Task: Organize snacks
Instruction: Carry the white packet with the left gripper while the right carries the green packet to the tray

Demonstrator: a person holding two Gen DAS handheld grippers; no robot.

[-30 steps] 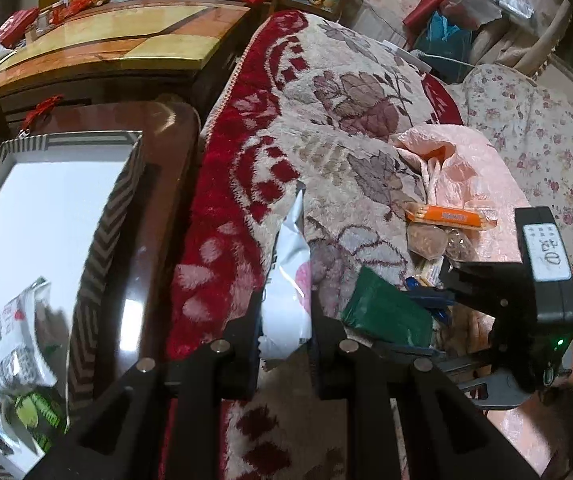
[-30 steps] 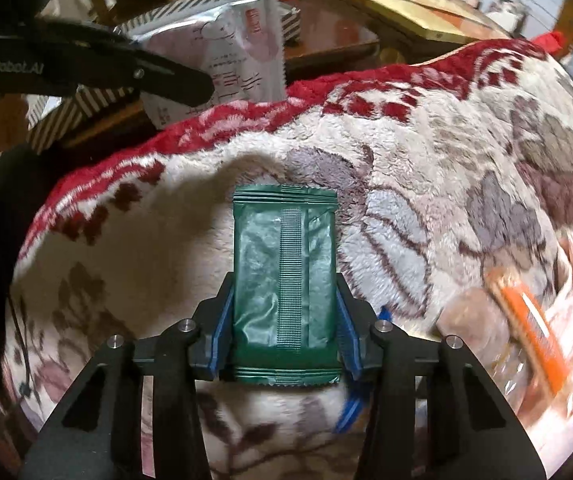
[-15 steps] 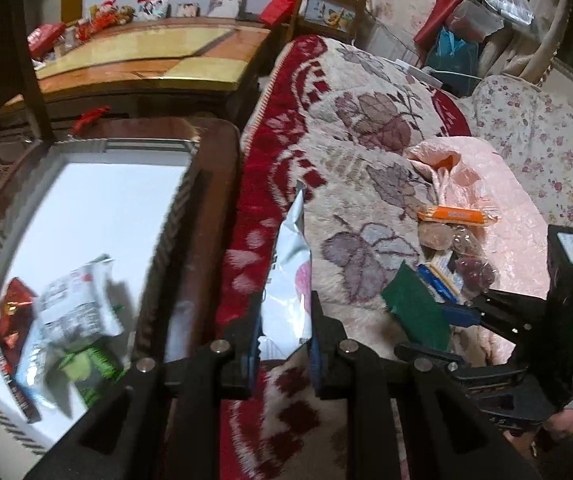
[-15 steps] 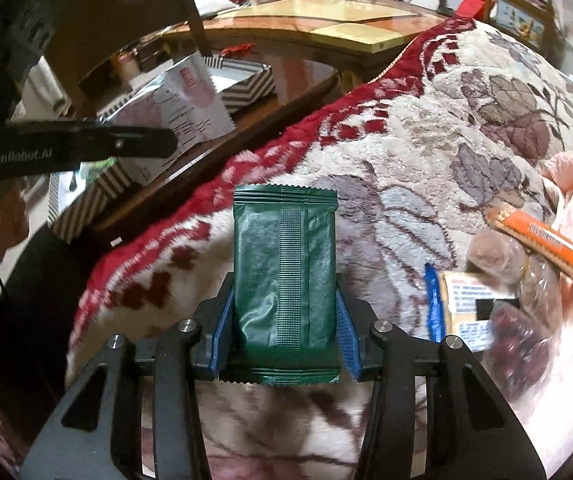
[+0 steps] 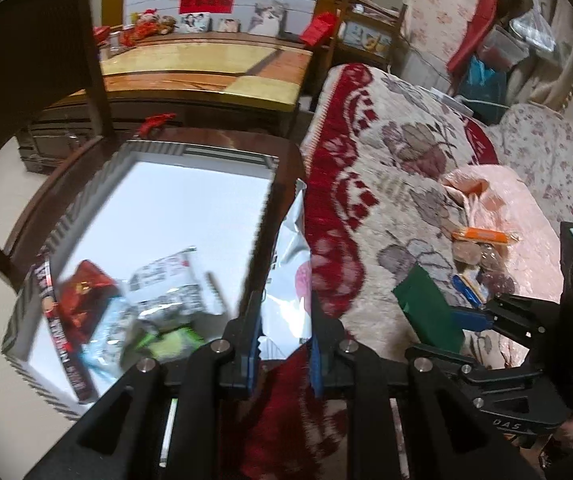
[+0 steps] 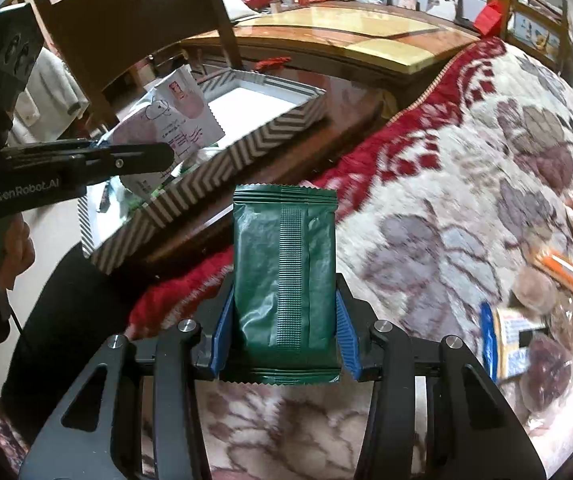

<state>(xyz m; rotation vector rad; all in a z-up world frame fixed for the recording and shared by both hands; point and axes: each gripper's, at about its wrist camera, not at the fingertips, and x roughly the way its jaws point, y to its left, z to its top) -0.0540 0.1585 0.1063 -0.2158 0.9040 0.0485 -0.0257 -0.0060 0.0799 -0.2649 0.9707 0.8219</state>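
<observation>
Box nearer (both packets held)

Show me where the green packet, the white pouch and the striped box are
green packet [image 6: 284, 280]: right wrist view, middle of its ribbed back seam.
white pouch [image 5: 288, 280]: left wrist view, its silvery side.
striped box [image 6: 246, 152]: right wrist view, chevron side wall.

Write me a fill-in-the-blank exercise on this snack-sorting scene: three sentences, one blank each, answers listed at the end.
1. The right gripper is shut on a dark ____ packet.
2. The left gripper holds a white and silver packet by its ____ edge.
3. The box with the zigzag-patterned wall stands on a dark wooden ____.

Missing words: green; bottom; table
</observation>
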